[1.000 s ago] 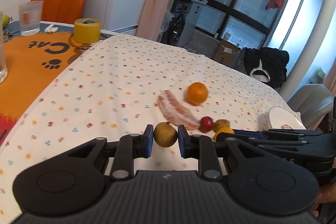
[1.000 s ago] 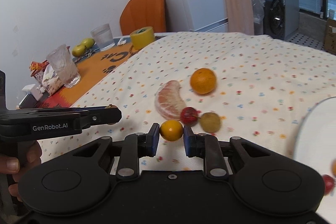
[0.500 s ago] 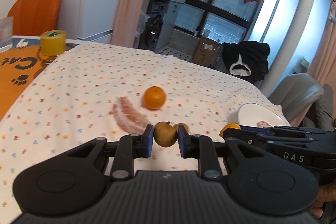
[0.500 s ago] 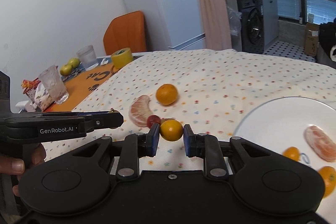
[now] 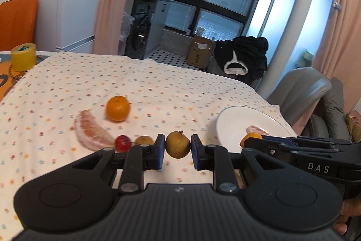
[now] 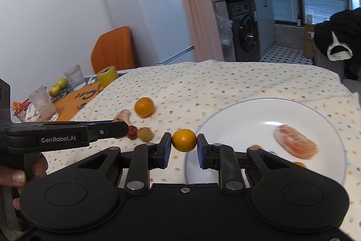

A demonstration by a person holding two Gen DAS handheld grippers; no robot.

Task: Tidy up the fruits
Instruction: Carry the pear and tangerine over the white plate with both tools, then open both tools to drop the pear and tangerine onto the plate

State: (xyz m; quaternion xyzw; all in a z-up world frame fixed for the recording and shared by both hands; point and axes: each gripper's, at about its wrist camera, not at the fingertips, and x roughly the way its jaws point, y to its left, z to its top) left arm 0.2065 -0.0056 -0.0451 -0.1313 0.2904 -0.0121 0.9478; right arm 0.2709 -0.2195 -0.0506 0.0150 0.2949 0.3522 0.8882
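Your left gripper (image 5: 177, 148) clamps the brown fruit (image 5: 177, 144); your right gripper (image 6: 183, 146) pinches the small orange (image 6: 183, 140) at the plate's (image 6: 237, 114) left rim (bare centre), nearer than before.

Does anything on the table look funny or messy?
Only a little: a peeled citrus piece lies bare on the tablecloth instead of on the white plate, where another peeled piece sits. Nothing looks spilled or broken.

Both wrist cameras sit low over the desk, looking forward along their tongs, sharing the round white plate (image 5: 234, 126) (image 6: 259, 114) and whole orange mandarin (image 5: 118, 108) (image 6: 144, 107).
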